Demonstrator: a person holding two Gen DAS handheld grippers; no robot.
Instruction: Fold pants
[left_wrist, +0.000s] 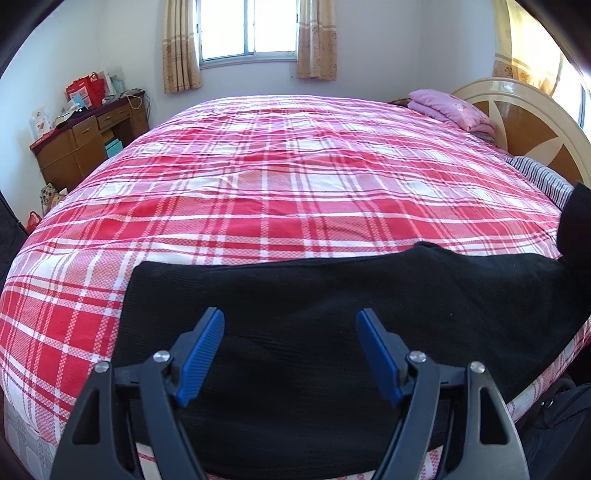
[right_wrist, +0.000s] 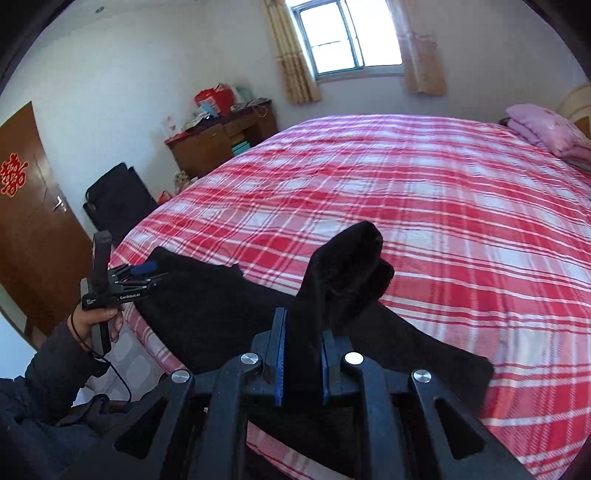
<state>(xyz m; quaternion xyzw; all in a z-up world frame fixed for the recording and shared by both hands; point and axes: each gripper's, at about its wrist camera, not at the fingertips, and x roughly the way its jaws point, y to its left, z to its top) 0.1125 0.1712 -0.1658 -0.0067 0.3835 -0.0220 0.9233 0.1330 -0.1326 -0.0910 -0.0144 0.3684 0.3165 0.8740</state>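
Over on the far left there's a brown door (right_wrist: 27, 206) with a red paper decoration, then a black chair (right_wrist: 118, 199) and a wooden desk (left_wrist: 88, 144) piled with red bags and boxes against the wall. The left hand (right_wrist: 94, 321) is holding the left gripper (left_wrist: 290, 325) over the near edge of the bed (left_wrist: 295, 177), which has a red and white plaid sheet. Its jaws are spread wide with nothing between the blue pads (left_wrist: 201, 352), hovering just above the black pants (left_wrist: 332, 306). The pants lie along the near edge of the bed, stretched sideways. Moving right, the right gripper (right_wrist: 301, 365) has its jaws pressed onto a bunched-up bit of the pants, and that pinched end sticks up off the sheet in a floppy fold while the rest stays flat. Farther right, by the headboard (left_wrist: 532, 122), there's a pink folded blanket (left_wrist: 454, 109) and a striped pillow (left_wrist: 539, 177). A curtained window (left_wrist: 247, 29) sits on the back wall.
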